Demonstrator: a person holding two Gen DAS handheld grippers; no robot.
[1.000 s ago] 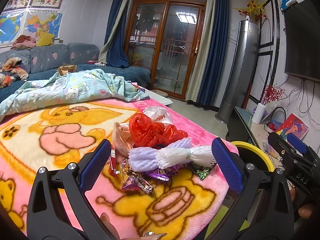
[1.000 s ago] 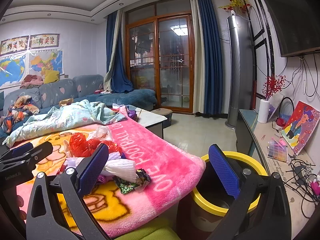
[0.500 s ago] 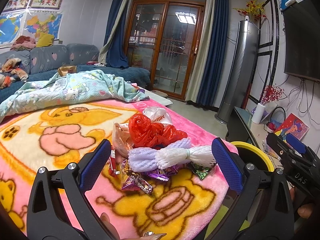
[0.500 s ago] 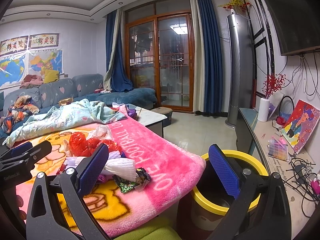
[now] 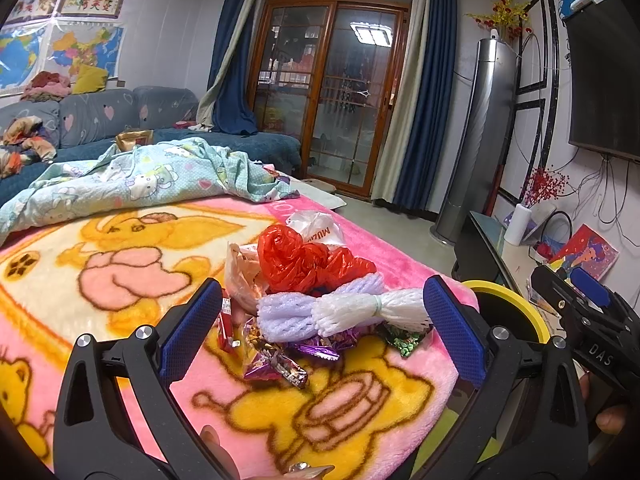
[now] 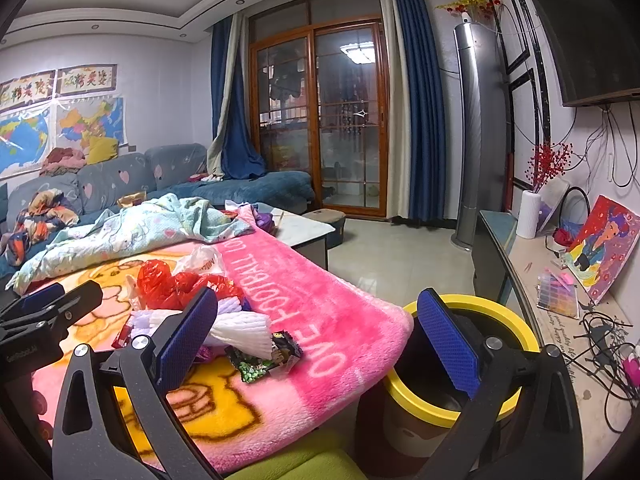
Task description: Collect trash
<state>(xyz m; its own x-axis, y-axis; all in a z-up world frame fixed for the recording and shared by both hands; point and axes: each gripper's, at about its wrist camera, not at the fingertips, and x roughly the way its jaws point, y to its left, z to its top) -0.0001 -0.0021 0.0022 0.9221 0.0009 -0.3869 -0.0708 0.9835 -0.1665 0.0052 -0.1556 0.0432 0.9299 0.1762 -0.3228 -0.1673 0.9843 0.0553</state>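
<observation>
On the pink blanket (image 5: 400, 264) the trash pile (image 5: 320, 292) waits untouched; both tools, left tool (image 5: 322, 326) and right tool (image 6: 318, 340), gape empty, so first grab, then the yellow-rimmed bin (image 6: 516, 328).

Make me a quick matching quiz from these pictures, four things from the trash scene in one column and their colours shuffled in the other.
Things:
1. crumpled plastic bag
2. foam fruit net
3. round trash bin rim
4. fleece blanket edge with lettering

Colours:
A. yellow
B. pink
C. red
D. white

Pairs: 1-C, 2-D, 3-A, 4-B
</observation>
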